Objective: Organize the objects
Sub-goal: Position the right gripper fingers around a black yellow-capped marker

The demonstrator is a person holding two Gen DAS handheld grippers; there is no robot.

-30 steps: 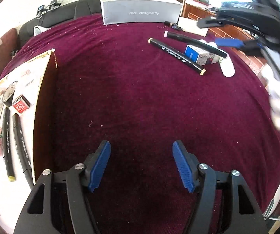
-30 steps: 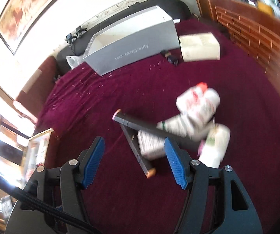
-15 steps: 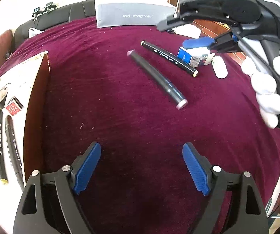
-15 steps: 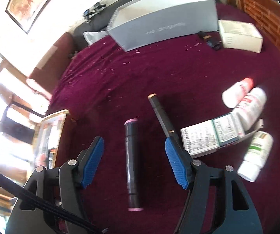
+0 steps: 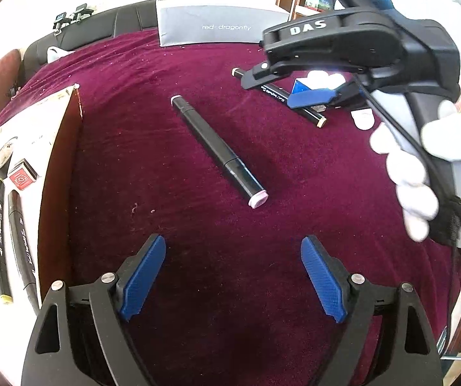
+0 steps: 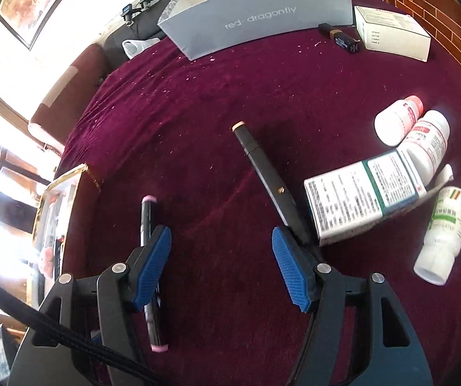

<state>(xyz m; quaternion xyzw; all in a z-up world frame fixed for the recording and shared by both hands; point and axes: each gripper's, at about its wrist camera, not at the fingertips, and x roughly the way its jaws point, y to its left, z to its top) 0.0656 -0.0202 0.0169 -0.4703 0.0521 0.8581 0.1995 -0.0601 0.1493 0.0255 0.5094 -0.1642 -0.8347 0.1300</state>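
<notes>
A black marker with pink caps (image 5: 217, 146) lies loose on the maroon cloth, ahead of my left gripper (image 5: 233, 276), which stands wide open and empty. In the right wrist view the same pink-capped marker (image 6: 147, 218) runs under the left finger of my right gripper (image 6: 221, 257), which is open with only cloth between its pads. A second black marker with tan caps (image 6: 262, 170) lies just outside its right finger. In the left wrist view the right gripper (image 5: 282, 91), held by a white-gloved hand (image 5: 407, 173), hovers over that tan-capped marker (image 5: 314, 117).
A gold-edged tray (image 5: 60, 148) at the left holds several markers and a small red box. A grey "red dragonfly" box (image 6: 256, 16) stands at the back. A medicine carton (image 6: 362, 196) and white bottles (image 6: 442, 234) lie at the right, a white box (image 6: 391, 32) behind.
The pink-capped marker left the right gripper and now lies on the cloth. The right gripper shifted right and lower toward the tan-capped marker. My left jaws spread wider.
</notes>
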